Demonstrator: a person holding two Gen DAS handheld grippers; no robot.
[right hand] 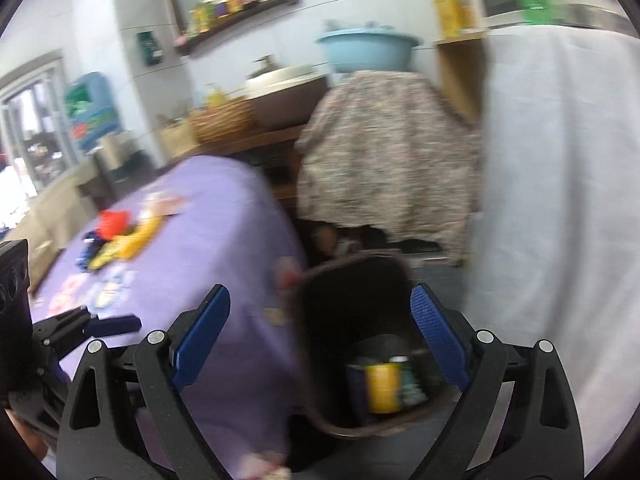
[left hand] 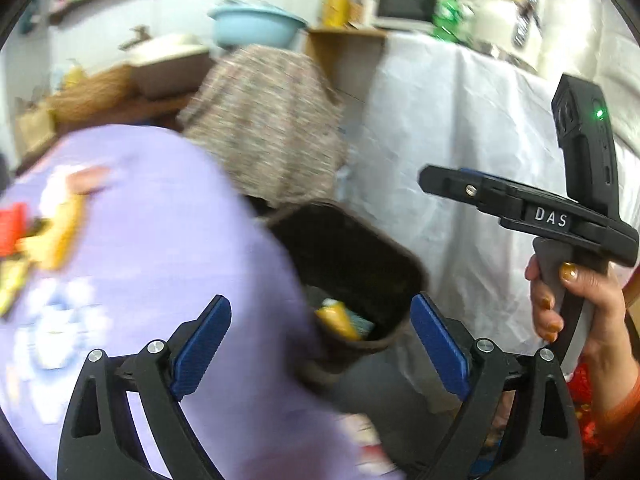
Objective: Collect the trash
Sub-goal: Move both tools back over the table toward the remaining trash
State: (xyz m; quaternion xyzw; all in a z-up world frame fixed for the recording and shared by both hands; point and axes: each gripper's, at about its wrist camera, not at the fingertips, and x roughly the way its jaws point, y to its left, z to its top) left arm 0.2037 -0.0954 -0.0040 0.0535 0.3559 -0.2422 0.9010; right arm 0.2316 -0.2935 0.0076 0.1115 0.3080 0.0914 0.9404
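Observation:
A dark brown trash bin (left hand: 352,264) stands on the floor beside a table with a purple cloth (left hand: 160,240). Yellow and green wrappers (left hand: 340,320) lie inside it; they also show in the right wrist view (right hand: 384,384), inside the bin (right hand: 352,300). Colourful trash, red and yellow pieces (right hand: 120,232), lies on the purple cloth (right hand: 208,240); it shows at the left edge in the left wrist view (left hand: 36,236). My left gripper (left hand: 320,340) is open and empty above the bin. My right gripper (right hand: 320,336) is open and empty over the bin; it also shows in the left wrist view (left hand: 440,180).
A white-draped table (left hand: 460,140) stands right of the bin. A patterned cloth covers furniture (right hand: 384,152) behind it. A blue basin (right hand: 368,48), a sink bowl (right hand: 284,92) and a woven basket (right hand: 220,120) sit on the back counter. The views are motion-blurred.

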